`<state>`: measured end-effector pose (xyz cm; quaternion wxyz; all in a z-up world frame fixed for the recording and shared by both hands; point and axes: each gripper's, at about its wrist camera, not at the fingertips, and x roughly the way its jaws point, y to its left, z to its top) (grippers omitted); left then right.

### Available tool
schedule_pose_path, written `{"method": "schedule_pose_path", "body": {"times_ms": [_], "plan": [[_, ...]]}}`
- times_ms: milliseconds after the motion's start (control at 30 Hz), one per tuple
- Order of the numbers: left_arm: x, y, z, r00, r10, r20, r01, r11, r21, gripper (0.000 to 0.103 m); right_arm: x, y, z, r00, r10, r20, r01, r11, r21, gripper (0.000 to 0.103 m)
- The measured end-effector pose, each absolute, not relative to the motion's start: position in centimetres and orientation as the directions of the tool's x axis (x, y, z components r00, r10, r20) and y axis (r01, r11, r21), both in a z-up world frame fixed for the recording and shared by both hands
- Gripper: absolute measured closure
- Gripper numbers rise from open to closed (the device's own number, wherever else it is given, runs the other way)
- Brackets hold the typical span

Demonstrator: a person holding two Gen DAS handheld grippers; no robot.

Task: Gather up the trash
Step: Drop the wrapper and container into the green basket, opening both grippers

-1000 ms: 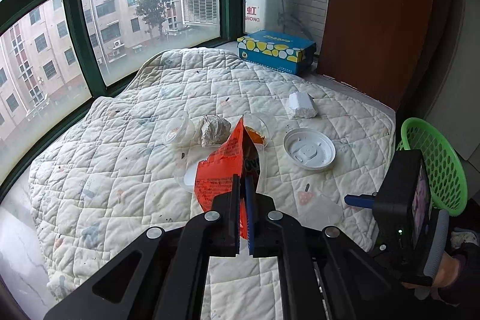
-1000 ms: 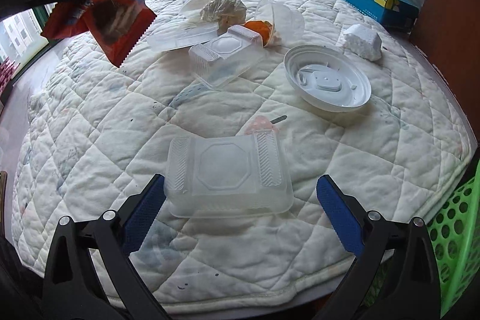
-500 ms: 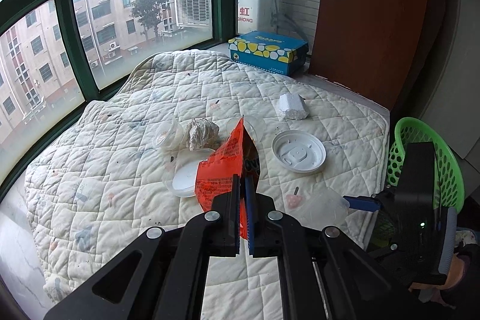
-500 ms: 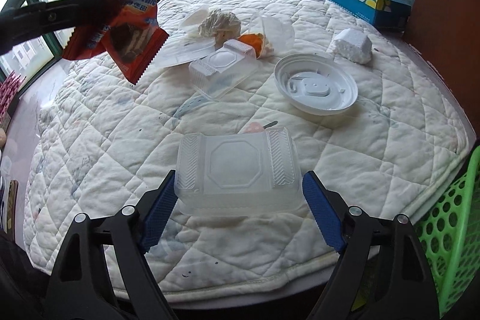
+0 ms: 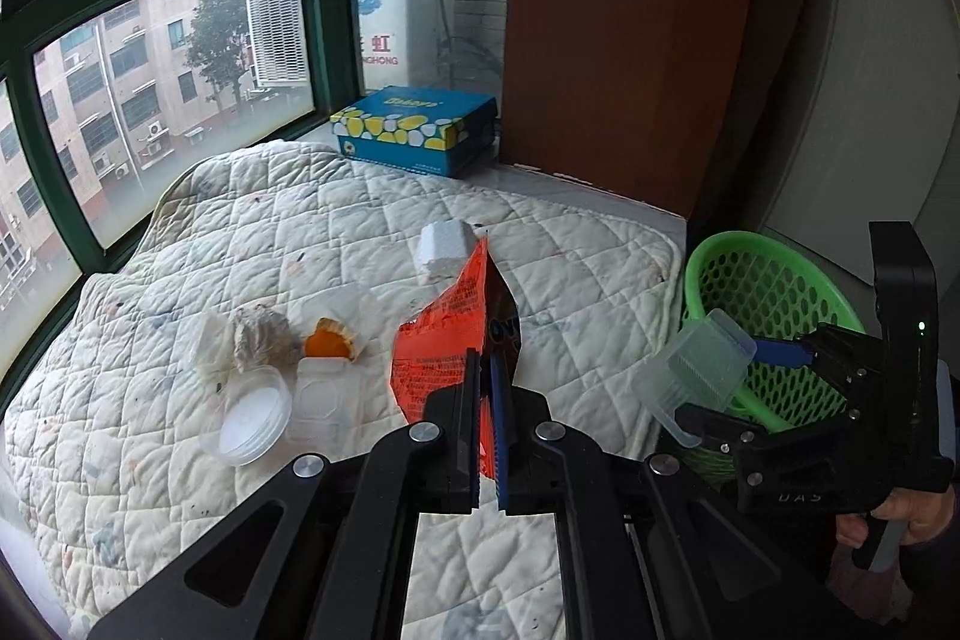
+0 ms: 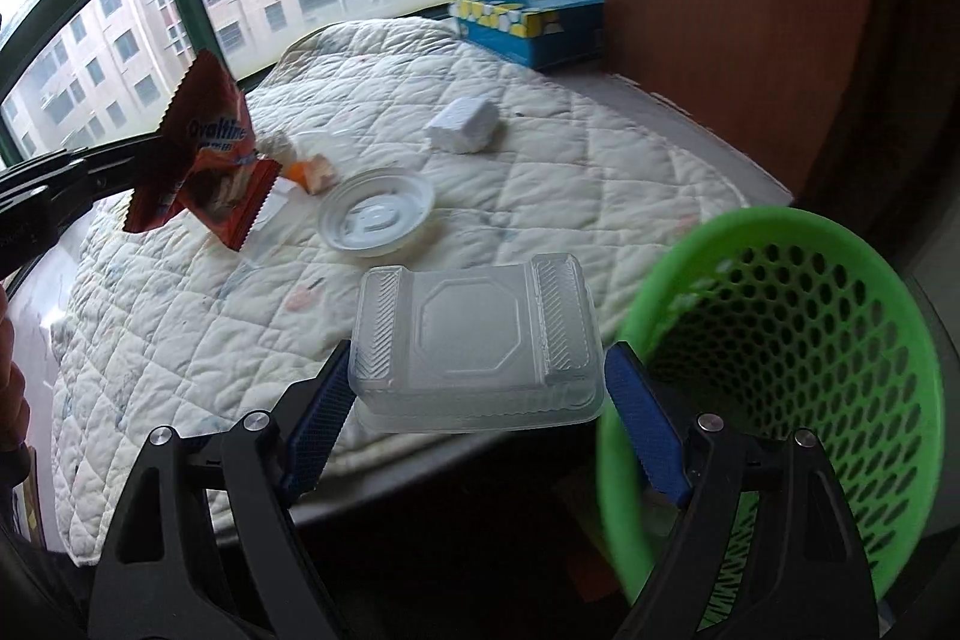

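The left gripper is pressed together on a red wrapper, which stands up from the jaws above the quilt. The right gripper pinches a clear tray by its two short ends; its jaws have just been closing on it. The tray is clear of the quilt, at the near edge and just beside the green basket, whose rim curves close to the right finger.

Other trash lies on the quilt. A white lid sits beyond the tray, roughly between it and the wrapper. A foam block lies farther back, toward the blue box that rests by the window. On the left side of the left view are a crumpled paper ball, an orange scrap, a second clear tray and a round cup lid, all close together.

In the left view the wrapper hides part of the quilt's middle, and the right gripper with its tray stands in front of the basket. A hand grips the right tool's handle at the lower right.
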<state>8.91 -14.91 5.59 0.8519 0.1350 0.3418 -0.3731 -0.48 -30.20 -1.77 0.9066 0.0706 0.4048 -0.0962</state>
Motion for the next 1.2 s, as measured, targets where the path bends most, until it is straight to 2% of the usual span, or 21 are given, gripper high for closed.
{"method": "schedule_pose_path", "body": {"times_ms": [400,600,733,900,1000,1067,1133,1200], "plan": [[4.7,-24.2,6.1,0.353,-0.65,-0.673,0.854,0.517,-0.052,0.1,-6.9,-40.1,-1.4,0.601,-0.292,-0.745,0.469,0.883,0.033,0.021],[3.6,-28.0,5.2,0.274,-0.673,-0.687,0.889,0.449,-0.086,0.1,-9.0,-42.6,-1.4,0.58,-0.327,-0.746,0.528,0.848,0.038,0.02],[3.0,-30.3,4.3,0.228,-0.673,-0.704,0.903,0.416,-0.105,0.1,-10.1,-43.6,-1.3,0.572,-0.349,-0.742,0.559,0.828,0.041,0.014],[2.1,-32.0,3.2,0.188,-0.669,-0.719,0.916,0.384,-0.118,0.099,-11.4,-44.5,-0.9,0.565,-0.375,-0.734,0.589,0.807,0.041,0.014],[1.5,-32.8,2.7,0.165,-0.67,-0.724,0.919,0.371,-0.134,0.09,-11.7,-44.9,-0.7,0.565,-0.385,-0.729,0.602,0.797,0.046,0.014],[1.3,-33.3,2.3,0.161,-0.671,-0.724,0.918,0.371,-0.14,0.075,-12.0,-45.1,-0.6,0.566,-0.39,-0.727,0.609,0.792,0.049,0.014],[0.9,-33.5,2.1,0.154,-0.674,-0.722,0.918,0.368,-0.147,0.074,-12.3,-45.2,-0.5,0.567,-0.39,-0.726,0.61,0.79,0.052,0.014],[0.8,-33.5,2.0,0.152,-0.676,-0.721,0.917,0.369,-0.153,0.066,-12.4,-45.2,-0.3,0.567,-0.393,-0.724,0.612,0.789,0.051,0.014]]}}
